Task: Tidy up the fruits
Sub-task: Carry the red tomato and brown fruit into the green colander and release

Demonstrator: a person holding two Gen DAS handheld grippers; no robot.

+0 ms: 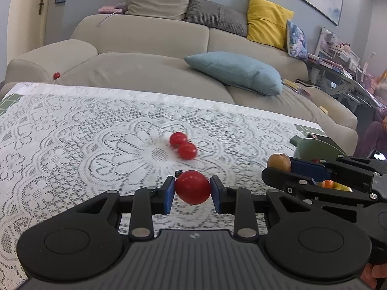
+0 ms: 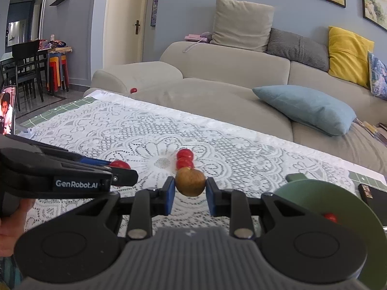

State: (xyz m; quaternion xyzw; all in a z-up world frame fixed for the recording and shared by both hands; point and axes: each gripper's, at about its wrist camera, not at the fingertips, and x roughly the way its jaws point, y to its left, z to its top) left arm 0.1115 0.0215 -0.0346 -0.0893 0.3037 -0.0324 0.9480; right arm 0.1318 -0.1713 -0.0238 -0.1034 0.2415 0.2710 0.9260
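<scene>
Right at six o'clock in the left wrist view, the left gripper (image 1: 192, 188) is clamped on a red cherry tomato (image 1: 192, 187), blue pads pressing both flanks, and the fruit rides clear of the lace tablecloth (image 1: 72, 133). Over at three o'clock, the right gripper (image 2: 190, 185) is pinched tight on a small brown fruit (image 2: 190, 181), carried just as cleanly. Both loads are round and smooth, so a jolt or a slackening squeeze could pop either one out and send it rolling across the cloth. Squeeze harder and that tomato's skin may well split. Just beyond, at twelve o'clock, two loose cherry tomatoes (image 1: 183, 145) lie touching each other, waiting their turn. At four o'clock from the right gripper sits a green bowl (image 2: 314, 193), one tomato already in it; a careless drop on its rim would bounce out. Far off at eleven o'clock, a stray tomato (image 1: 56, 75) sits on the sofa (image 1: 145, 72), proof these things do escape!
</scene>
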